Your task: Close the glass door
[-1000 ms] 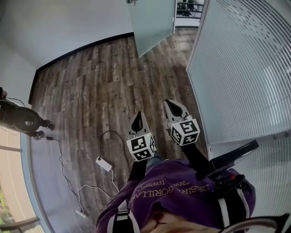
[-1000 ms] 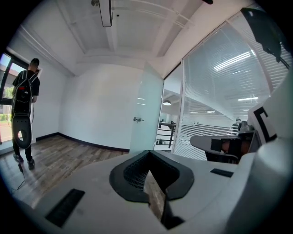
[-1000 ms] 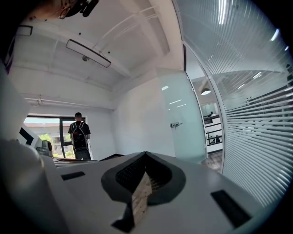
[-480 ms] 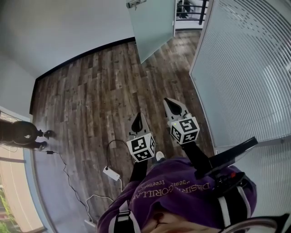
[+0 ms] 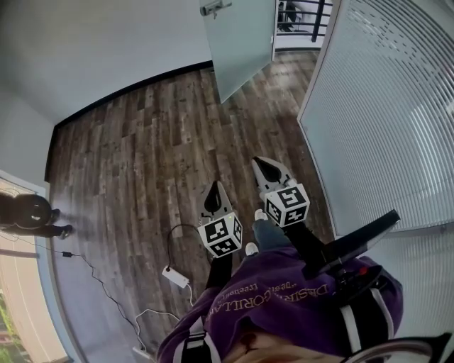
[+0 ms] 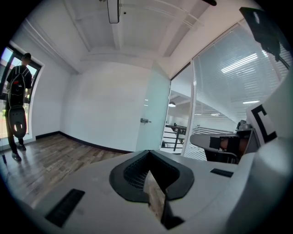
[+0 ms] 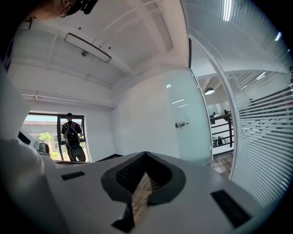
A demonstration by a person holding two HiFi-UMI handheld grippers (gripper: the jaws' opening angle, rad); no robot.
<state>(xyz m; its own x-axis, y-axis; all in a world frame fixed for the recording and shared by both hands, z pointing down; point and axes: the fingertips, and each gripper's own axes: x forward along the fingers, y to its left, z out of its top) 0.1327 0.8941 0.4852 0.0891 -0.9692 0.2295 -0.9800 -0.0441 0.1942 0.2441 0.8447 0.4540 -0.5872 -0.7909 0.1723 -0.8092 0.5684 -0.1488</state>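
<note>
Glass door (image 5: 241, 42): in the head view it stands swung open at the far edge of the wood floor (image 5: 142, 142), by the corner where the white wall meets the slatted partition (image 5: 383, 106). Its handle (image 5: 215, 8) is near the top of the view, and a railing shows through the gap beside it. The left gripper (image 5: 215, 193) and right gripper (image 5: 267, 169) sit side by side over the middle of the floor. Both point toward the door and are well apart from it. A white adapter (image 5: 176, 276) with its cable lies near the floor's near left edge.

In the left gripper view the jaws are pressed together with nothing between them. The door is ahead and ajar, and a person (image 6: 18, 105) stands by the window at the floor's left edge.

In the right gripper view the jaws also meet and are empty, and the handle faces the camera.

As I judge it, nothing of the closing is done. What is left is to reach the door and swing it to the partition.

The sweatshirt (image 5: 284, 305) has print on it, but it is upside down and I cannot read it reliably. The 2 cubes show only square markers.
</note>
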